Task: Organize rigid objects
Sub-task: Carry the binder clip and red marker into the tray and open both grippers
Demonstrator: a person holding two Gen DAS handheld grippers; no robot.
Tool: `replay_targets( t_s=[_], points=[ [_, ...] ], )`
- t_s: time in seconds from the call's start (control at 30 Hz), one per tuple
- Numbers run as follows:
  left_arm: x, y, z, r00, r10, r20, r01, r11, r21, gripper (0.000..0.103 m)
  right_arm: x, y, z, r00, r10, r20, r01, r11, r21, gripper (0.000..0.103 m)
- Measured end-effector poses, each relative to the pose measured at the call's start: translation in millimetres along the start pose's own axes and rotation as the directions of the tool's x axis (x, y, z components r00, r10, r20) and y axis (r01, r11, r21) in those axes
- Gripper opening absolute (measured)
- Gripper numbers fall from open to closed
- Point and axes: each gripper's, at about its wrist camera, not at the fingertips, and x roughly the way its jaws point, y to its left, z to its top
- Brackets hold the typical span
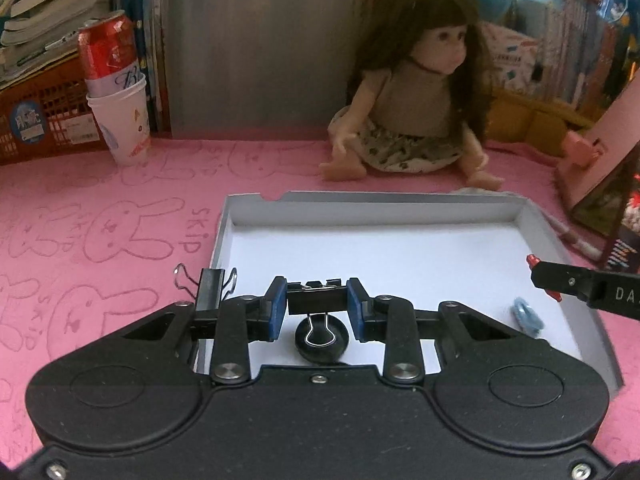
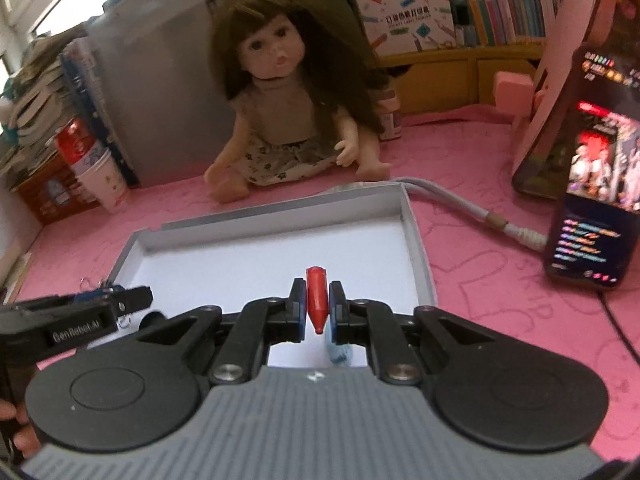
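Your left claw is squeezed shut on a black binder clip. The clip sits sideways between the two blue pads, and its silver wire loop hangs down in front of a round black thing lying in the tray just under the claw. A second black binder clip sits on the tray's rim, just to the left of your left claw.

Your right claw is squeezed shut on a small red crayon. The crayon stands up between the fingers with its pointy end down. A little blue ring lies in the tray right under that claw, a bit to its right.

Both claws hang over the near end of the white tray, which has low walls all around. Ahead of both claws the tray floor is bare and white, all the way to the far wall. Past that wall a doll sits on the pink mat. To the right of your right claw a phone leans up, with a white cable running along the tray's right side.
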Motion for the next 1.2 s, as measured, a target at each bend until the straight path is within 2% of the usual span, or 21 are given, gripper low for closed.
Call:
replay_targets(
  t_s=[0.33,0.53,0.87,0.9,0.97,1.0,1.07,1.2],
  points=[
    [21,-9,2,0.999,0.032,0.006,-0.032,0.999,0.021,0.030,26,2,2,1.000,-0.023,0.007,0.023,0.999,0.028,0.015],
    [30,-10,0,0.999,0.050,0.002,-0.050,0.998,0.031,0.030,34,8,0,0.997,-0.081,0.011,0.081,0.996,-0.036,0.015],
    [34,-17,-2,0.998,0.058,0.018,-0.059,0.996,0.070,0.031,43,12,-4,0.994,-0.107,0.005,0.107,0.991,-0.081,0.015],
    [34,-18,-2,0.998,0.059,0.018,-0.060,0.996,0.072,0.031,43,13,-4,0.994,-0.109,0.003,0.109,0.990,-0.086,0.016],
    [32,-16,-1,0.999,0.050,0.013,-0.050,0.997,0.061,0.033,41,15,-4,0.994,-0.105,0.008,0.106,0.990,-0.093,0.027],
    [30,-14,-1,0.999,0.040,0.014,-0.041,0.998,0.053,0.040,39,15,-4,0.995,-0.103,0.014,0.104,0.991,-0.089,0.034],
    [23,-13,0,0.999,0.024,0.028,-0.026,0.998,0.050,0.046,35,14,-4,0.995,-0.094,0.025,0.096,0.992,-0.087,0.045],
    [5,-15,-3,0.998,0.016,0.061,-0.020,0.997,0.078,0.054,23,16,-6,0.995,-0.088,0.054,0.094,0.991,-0.100,0.054]
  ],
)
